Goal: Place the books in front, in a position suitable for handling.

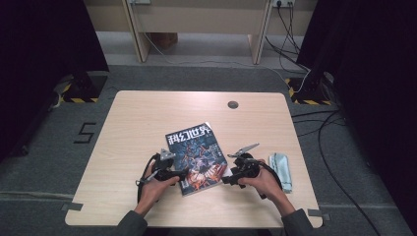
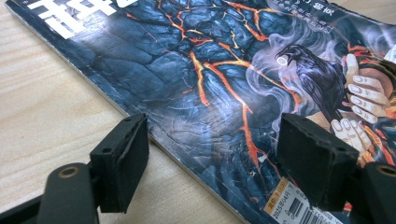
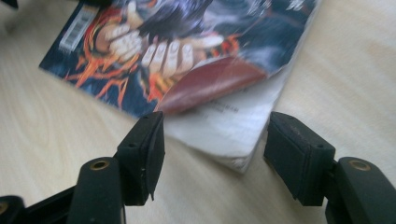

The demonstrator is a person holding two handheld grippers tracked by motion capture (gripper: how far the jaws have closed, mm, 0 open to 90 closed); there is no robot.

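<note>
A magazine [image 1: 196, 155] with a dark blue cover, orange lava cracks and a white title lies flat on the wooden table [image 1: 137, 128]. My left gripper [image 1: 182, 173] sits at its lower left edge. In the left gripper view the jaws stand open [image 2: 215, 163]: one over bare wood, the other over the cover [image 2: 210, 70] near the barcode. My right gripper [image 1: 227, 179] is at the lower right corner. In the right gripper view its jaws [image 3: 212, 154] stand open around that corner, where the cover [image 3: 187, 46] curls up off the white pages. No pad presses on it.
A folded pale blue-green cloth [image 1: 281, 169] lies on the table just right of my right hand. A round cable hole [image 1: 233, 104] sits near the far edge. Cables run over the floor at the right, beyond the table.
</note>
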